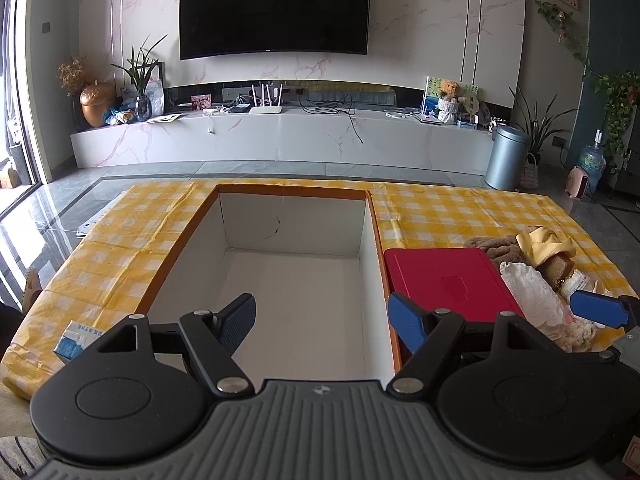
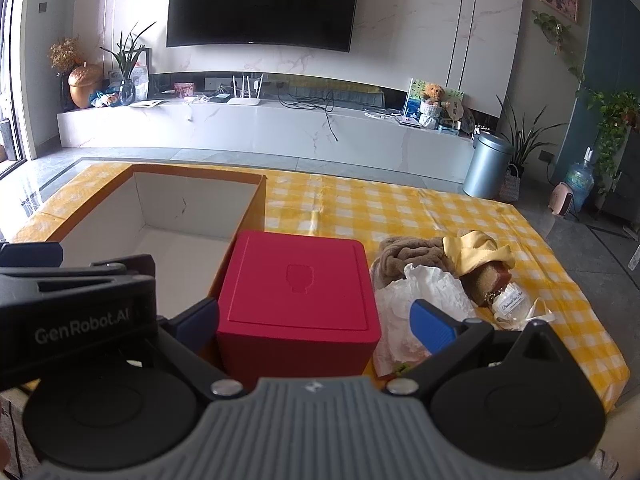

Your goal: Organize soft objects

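One cardboard box | one red box | one soft pile

Left wrist view: close above the open box, angled down, facing the television wall.
Right wrist view: beside it, rightward, over the red box.
Shared: both boxes, checked cloth.

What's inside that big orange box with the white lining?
Nothing shows inside the orange box: just bare white walls and floor. The left claw covers its nearest strip. The red box is closed, contents unseen.
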Available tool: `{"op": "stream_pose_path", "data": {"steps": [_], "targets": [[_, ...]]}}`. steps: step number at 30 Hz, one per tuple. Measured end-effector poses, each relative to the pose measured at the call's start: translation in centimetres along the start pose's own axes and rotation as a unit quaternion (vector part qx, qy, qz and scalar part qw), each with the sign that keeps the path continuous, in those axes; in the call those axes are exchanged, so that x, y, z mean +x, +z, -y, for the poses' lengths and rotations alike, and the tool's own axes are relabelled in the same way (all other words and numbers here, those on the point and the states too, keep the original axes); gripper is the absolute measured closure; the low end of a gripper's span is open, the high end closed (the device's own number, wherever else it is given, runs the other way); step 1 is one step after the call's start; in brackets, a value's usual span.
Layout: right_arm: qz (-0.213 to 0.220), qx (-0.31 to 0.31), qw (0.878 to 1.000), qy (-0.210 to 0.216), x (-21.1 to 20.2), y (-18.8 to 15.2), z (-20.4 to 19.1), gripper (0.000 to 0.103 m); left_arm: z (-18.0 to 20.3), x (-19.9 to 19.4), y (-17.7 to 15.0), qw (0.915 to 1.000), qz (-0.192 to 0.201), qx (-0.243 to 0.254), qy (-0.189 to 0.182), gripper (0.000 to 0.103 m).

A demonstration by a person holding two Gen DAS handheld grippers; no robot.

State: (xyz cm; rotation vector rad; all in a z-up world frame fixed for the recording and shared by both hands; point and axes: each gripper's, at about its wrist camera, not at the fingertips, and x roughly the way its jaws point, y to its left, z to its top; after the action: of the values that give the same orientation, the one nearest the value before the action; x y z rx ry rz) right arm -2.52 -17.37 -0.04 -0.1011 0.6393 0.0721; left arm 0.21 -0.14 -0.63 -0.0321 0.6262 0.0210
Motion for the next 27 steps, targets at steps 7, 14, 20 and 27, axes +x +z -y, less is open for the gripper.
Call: {"op": "stream_pose_path", "data": {"steps": [7, 14, 20, 27], "targets": [[0.000, 0.003, 1.000, 0.001, 0.05, -0.04, 0.07, 0.003, 0.00, -0.07, 0.10, 1.0000, -0.001, 0.000, 0.001, 0.014], [-0.002, 0.003, 1.000, 0.002, 0.04, -0.02, 0.00, 0.003, -0.04, -0.07, 0.18, 1.0000, -0.002, -0.001, 0.001, 0.014], [-0.003, 0.003, 1.000, 0.003, 0.07, -0.03, -0.01, 0.003, -0.07, -0.05, 0.17, 1.0000, -0.003, -0.001, 0.001, 0.014], [-0.003, 0.005, 1.000, 0.005, 0.10, -0.09, -0.03, 0.003, -0.25, -0.07, 0.00, 1.0000, -0.003, -0.007, -0.002, 0.014]]}}
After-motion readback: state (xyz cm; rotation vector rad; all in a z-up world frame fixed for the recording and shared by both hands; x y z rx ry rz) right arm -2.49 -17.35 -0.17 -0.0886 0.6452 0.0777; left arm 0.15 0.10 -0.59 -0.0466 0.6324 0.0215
